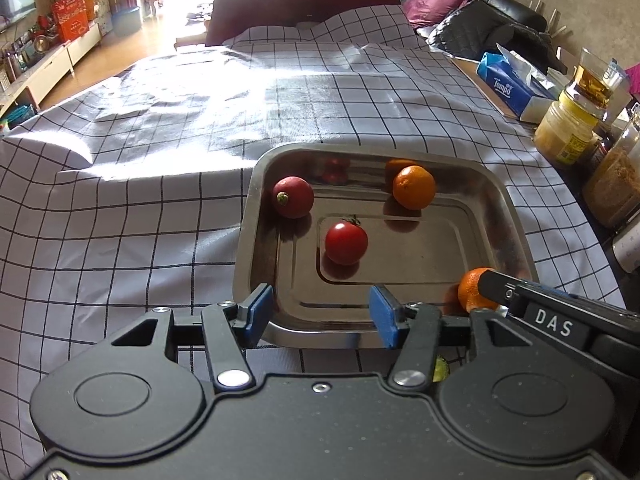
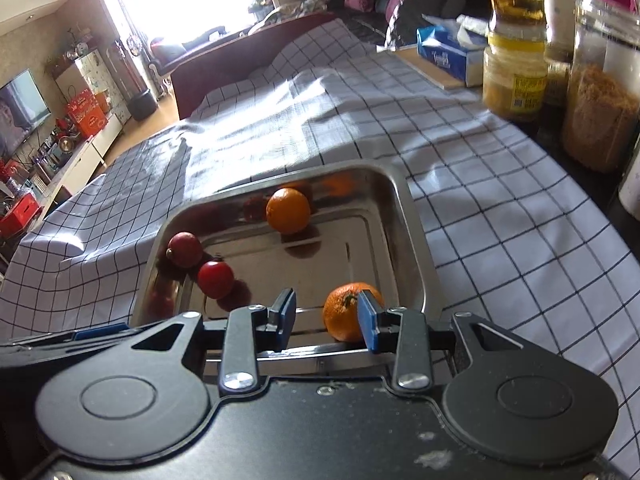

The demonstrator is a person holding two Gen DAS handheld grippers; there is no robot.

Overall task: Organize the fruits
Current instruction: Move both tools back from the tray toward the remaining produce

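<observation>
Sunlit checked cloth [image 1: 160, 208] covers the table, and on it sits a steel tray [image 1: 516, 216] already holding four fruits: a tomato [image 1: 346, 242] mid-tray, a dark red fruit [image 1: 293, 197] at its far left, one orange [image 1: 413, 187] by the far wall, and a second orange [image 2: 344, 312] in the near right corner. The left gripper [image 1: 320, 314] hovers over the near rim, fingers released and empty. The right gripper [image 2: 326, 318] has its fingers parted around nothing, one pad in front of that orange. Something yellow-green [image 1: 441, 369] peeks out below the left gripper, so sorting probably isn't finished.
</observation>
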